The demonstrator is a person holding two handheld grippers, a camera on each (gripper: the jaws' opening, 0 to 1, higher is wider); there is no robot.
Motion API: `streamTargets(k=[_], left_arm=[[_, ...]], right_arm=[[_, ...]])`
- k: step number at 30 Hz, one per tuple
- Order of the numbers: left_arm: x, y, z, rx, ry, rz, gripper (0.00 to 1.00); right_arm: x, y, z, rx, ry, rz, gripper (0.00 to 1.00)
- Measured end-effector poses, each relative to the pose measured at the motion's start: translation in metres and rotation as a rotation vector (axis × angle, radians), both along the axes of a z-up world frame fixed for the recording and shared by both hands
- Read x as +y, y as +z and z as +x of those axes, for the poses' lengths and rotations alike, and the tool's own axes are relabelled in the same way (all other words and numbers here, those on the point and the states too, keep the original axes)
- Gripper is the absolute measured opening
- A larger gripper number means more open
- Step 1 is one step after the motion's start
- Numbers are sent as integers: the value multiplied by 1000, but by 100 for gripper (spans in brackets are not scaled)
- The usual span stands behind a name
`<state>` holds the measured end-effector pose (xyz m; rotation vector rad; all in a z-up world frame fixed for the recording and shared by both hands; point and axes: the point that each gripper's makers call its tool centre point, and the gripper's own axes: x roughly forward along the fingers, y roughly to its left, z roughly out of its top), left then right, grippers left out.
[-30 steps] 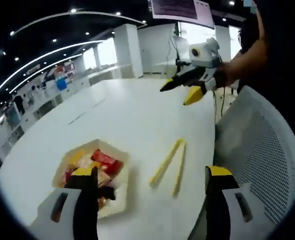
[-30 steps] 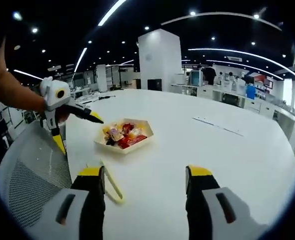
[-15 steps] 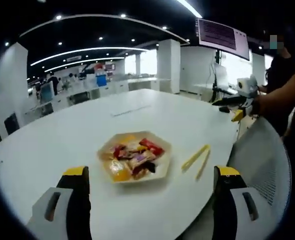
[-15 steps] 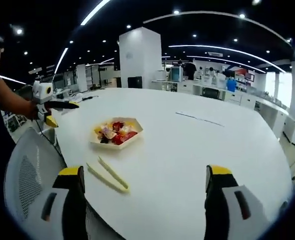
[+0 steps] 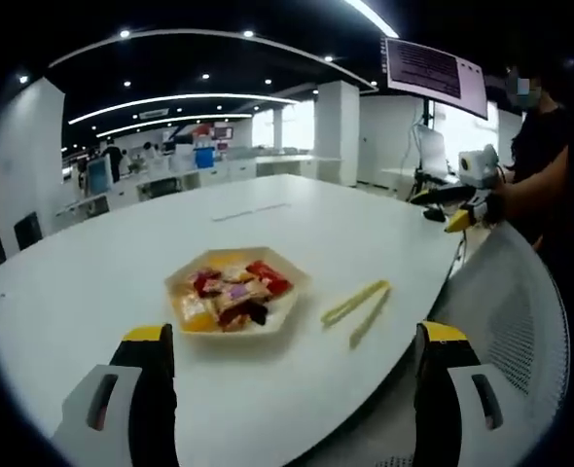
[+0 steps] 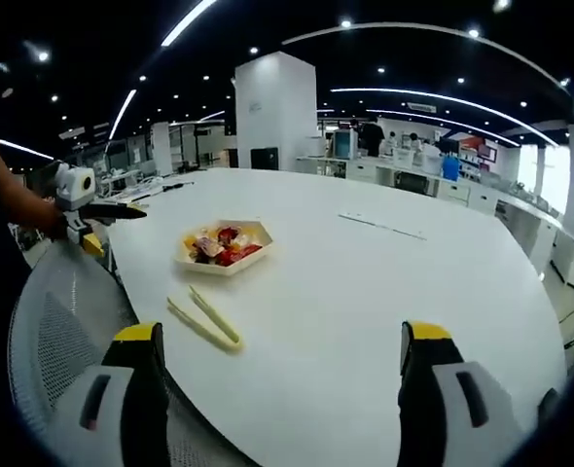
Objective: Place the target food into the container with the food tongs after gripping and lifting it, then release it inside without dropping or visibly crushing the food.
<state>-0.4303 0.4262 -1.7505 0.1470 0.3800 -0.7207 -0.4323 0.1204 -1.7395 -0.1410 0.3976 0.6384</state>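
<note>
- Both claws, left gripper (image 5: 292, 336) and right gripper (image 6: 277, 331), are held wide open, empty.
- Yellow plastic food tongs (image 6: 203, 320) are seen lying beside the cream hexagonal container (image 5: 231, 294).
- Wrapped snacks (image 5: 231, 295) inside are too blurry to sort out.

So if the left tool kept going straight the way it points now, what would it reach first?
Probably the tray of wrapped snacks, which lies ahead between the open left tool's jaws on the white table. The yellow tongs lie right of that line. Depth is uncertain.

table (image 5: 122, 263): white
tray (image 5: 282, 313): cream
food (image 5: 233, 295): red, yellow, pink wrappers
tongs (image 5: 357, 307): pale yellow
chair (image 5: 516, 321): white mesh
</note>
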Motion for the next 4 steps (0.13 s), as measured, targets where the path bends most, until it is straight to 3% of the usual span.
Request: streamTargets(k=[4], left_arm=[[-2,3,10,-21,31,11,100]], right_arm=[[-3,-11,-4,13,-4,-3,99]])
